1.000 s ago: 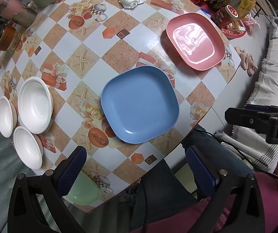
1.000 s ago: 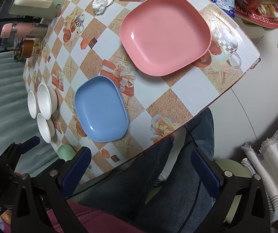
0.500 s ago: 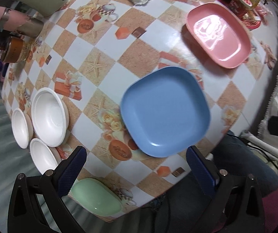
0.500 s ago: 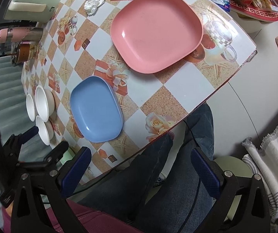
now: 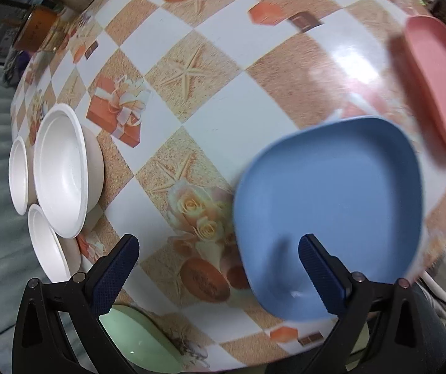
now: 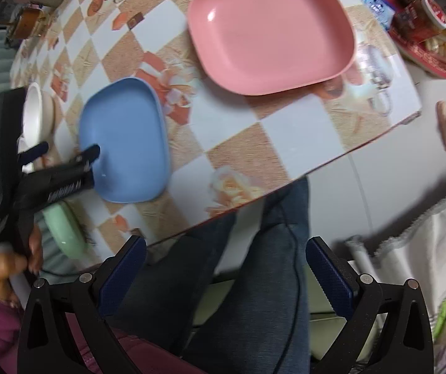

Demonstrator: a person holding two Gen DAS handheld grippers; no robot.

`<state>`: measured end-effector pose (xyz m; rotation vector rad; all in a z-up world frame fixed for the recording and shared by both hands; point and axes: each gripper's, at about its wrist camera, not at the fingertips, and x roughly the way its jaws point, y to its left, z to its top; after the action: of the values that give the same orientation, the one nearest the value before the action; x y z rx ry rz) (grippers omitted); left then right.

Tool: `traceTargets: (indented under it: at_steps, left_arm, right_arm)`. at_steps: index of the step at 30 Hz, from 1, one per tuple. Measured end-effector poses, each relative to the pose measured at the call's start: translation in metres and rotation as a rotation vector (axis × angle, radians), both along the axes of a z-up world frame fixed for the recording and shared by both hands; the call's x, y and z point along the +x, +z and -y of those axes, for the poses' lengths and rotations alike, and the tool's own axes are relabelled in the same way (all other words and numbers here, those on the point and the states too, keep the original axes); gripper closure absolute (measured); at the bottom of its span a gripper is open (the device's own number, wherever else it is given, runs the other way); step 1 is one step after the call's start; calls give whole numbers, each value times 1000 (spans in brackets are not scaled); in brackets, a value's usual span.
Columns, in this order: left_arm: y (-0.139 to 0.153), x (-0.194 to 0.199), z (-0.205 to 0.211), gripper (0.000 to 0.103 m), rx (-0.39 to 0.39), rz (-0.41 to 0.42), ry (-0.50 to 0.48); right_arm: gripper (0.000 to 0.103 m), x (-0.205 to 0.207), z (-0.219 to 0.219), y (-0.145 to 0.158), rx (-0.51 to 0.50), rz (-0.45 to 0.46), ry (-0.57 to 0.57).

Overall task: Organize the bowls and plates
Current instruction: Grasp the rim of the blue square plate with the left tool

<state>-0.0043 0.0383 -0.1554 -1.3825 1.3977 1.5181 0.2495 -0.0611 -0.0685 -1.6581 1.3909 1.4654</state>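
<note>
A blue plate (image 5: 332,212) (image 6: 126,143) lies near the table's front edge. My left gripper (image 5: 218,265) (image 6: 67,152) is open low over the table, its right finger over the plate's near left part, its left finger over the cloth. A pink plate (image 5: 438,78) (image 6: 269,28) sits farther right. Three white bowls (image 5: 61,171) cluster at the left, and a green dish (image 5: 139,339) (image 6: 64,221) lies at the front edge. My right gripper (image 6: 226,268) is open above the person's lap, off the table.
The table (image 6: 285,131) carries a checkered patterned cloth. Jars and a pink bottle (image 5: 36,28) stand at the far left, and snack packets on a red tray (image 6: 425,31) at the far right. A person's jeans-clad legs (image 6: 248,265) sit below the table edge. White cloth (image 6: 410,249) hangs at right.
My left gripper has dropped toward the table and moved left, closing in on the blue plate's near edge. My right gripper has come a little closer to the pink plate.
</note>
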Motion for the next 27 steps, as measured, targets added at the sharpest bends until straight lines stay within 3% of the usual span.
traceTargets:
  at_steps: [4,9,15,19,27]
  left_arm:
    - [-11,-18,12,0,4,-23,74]
    - [-9,-47,49,0,-20,-65,129]
    - [4,-68,87,0,11,-11,223]
    - [14,-87,100,0,50,33,309]
    - [7,-118,125,0,92,92,482]
  right_arm:
    - [0,-1,-2,2,19,46,29]
    - [0,-22,3,-1,23,36,95]
    - [0,-69,8,-9,54,12,227]
    - [0,-99,6,-23,78,13,256]
    - [0,-172,-5,-49,180,39,387]
